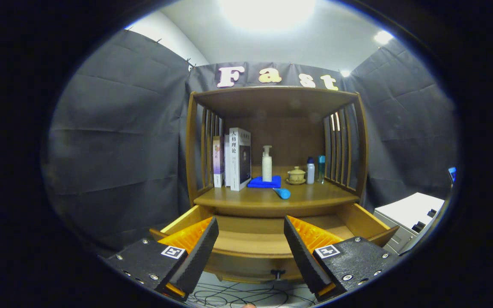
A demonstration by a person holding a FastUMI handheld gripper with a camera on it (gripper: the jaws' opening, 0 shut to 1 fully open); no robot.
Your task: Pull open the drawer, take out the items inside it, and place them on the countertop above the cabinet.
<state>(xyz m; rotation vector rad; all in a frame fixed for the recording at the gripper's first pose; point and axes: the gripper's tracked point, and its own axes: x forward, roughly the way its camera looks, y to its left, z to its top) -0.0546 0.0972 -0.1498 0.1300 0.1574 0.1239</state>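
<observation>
The wooden cabinet [272,128] has a countertop [246,197] under its upper shelf. On it stand some books [233,158] at the left, a white pump bottle [267,164] on a folded blue cloth [264,182], a small lidded cup [296,175], two little bottles [316,170], and a blue tube-like thing [281,193] near the front edge. Below, the drawer [268,239] stands pulled open; the gripper [250,248] hangs with its fingers apart above it.

Black cloth walls [118,141], bright ceiling light [268,10]

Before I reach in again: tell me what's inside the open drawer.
The drawer shows bare wooden floor between the open jaws of the gripper. Its front corners are covered by the jaws, its back by the countertop.
</observation>
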